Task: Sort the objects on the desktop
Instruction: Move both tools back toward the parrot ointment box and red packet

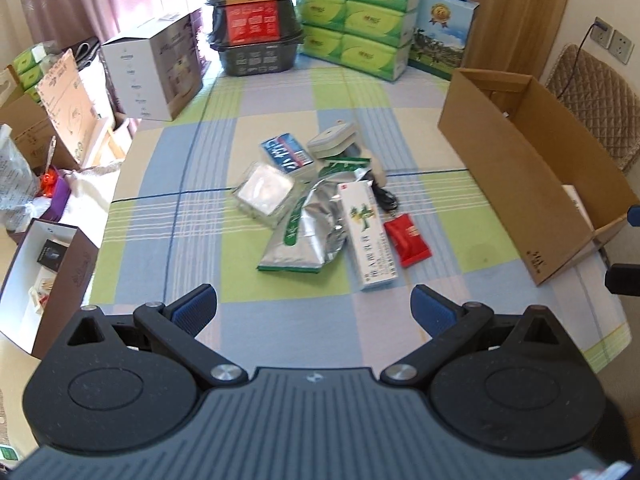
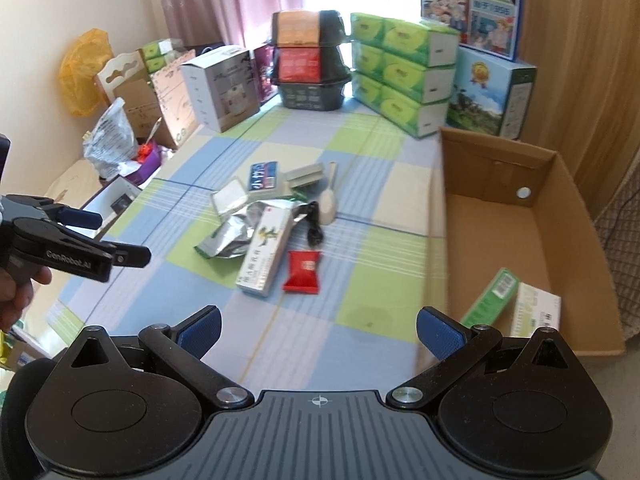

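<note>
A pile of small items lies mid-table: a long white box with a green plant print (image 1: pixel 370 236) (image 2: pixel 266 254), a red packet (image 1: pixel 407 238) (image 2: pixel 303 272), a silver foil pouch (image 1: pixel 306 232) (image 2: pixel 230 234), a clear square case (image 1: pixel 264 192), a blue-labelled box (image 1: pixel 286 154) (image 2: pixel 262 176), a white scoop (image 2: pixel 328 200) and a black cable (image 2: pixel 314 226). My left gripper (image 1: pixel 314 312) hovers open just short of the pile, empty. My right gripper (image 2: pixel 318 332) is open and empty near the front edge. The left gripper (image 2: pixel 120 236) also shows at the left of the right wrist view.
An open cardboard box (image 1: pixel 520 184) (image 2: pixel 536 216) stands on the right and holds a green box (image 2: pixel 490 298) and a white box (image 2: pixel 536 312). Green tissue packs (image 2: pixel 404 68), stacked black baskets (image 1: pixel 256 20) and a white carton (image 1: pixel 156 68) line the far edge. A chair (image 1: pixel 596 108) stands right.
</note>
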A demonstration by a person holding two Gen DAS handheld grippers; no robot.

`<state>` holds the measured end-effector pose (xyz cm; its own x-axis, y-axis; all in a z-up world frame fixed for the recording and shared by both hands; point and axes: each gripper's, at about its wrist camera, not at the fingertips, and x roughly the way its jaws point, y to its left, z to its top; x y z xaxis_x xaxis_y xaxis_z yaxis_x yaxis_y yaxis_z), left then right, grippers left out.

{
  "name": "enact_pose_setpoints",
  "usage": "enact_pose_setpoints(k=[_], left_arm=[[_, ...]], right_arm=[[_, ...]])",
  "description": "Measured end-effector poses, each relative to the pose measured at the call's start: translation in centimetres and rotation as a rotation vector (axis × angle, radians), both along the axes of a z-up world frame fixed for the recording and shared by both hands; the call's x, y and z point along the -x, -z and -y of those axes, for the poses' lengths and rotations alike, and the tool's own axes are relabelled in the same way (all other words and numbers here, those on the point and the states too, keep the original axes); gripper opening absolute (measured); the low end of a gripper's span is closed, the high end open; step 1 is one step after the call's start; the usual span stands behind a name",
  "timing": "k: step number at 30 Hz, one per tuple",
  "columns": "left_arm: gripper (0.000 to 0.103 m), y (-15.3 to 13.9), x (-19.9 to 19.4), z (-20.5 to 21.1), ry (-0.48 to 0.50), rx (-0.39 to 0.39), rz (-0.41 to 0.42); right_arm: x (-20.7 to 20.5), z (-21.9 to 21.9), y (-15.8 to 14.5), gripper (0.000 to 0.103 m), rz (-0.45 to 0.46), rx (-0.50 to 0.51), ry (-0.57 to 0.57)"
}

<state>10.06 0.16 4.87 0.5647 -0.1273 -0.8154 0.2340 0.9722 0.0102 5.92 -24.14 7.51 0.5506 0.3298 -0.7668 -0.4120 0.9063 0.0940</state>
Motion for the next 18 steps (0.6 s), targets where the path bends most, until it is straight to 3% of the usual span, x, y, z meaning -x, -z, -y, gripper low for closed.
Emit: enact_pose_setpoints(k=[9,14,18], left_arm=[[0.101,2.2,0.7,-1.3,-0.030,0.045,0.018],[0.100,4.0,1.0,-0.2,-0.002,0.033,0.037],[0.100,5.7,0.6,0.6,0.011,0.067,0.028]], right_arm=[[-1.4,-2.9,2.8,0.101,-0.012,0.009,-0.007],[-2.6,-3.4,5.6,0.101,-0.025,-0.003,-0.002],[-3.6,-3.1,8.0,0.100,-0.046,-0.037,0.041]])
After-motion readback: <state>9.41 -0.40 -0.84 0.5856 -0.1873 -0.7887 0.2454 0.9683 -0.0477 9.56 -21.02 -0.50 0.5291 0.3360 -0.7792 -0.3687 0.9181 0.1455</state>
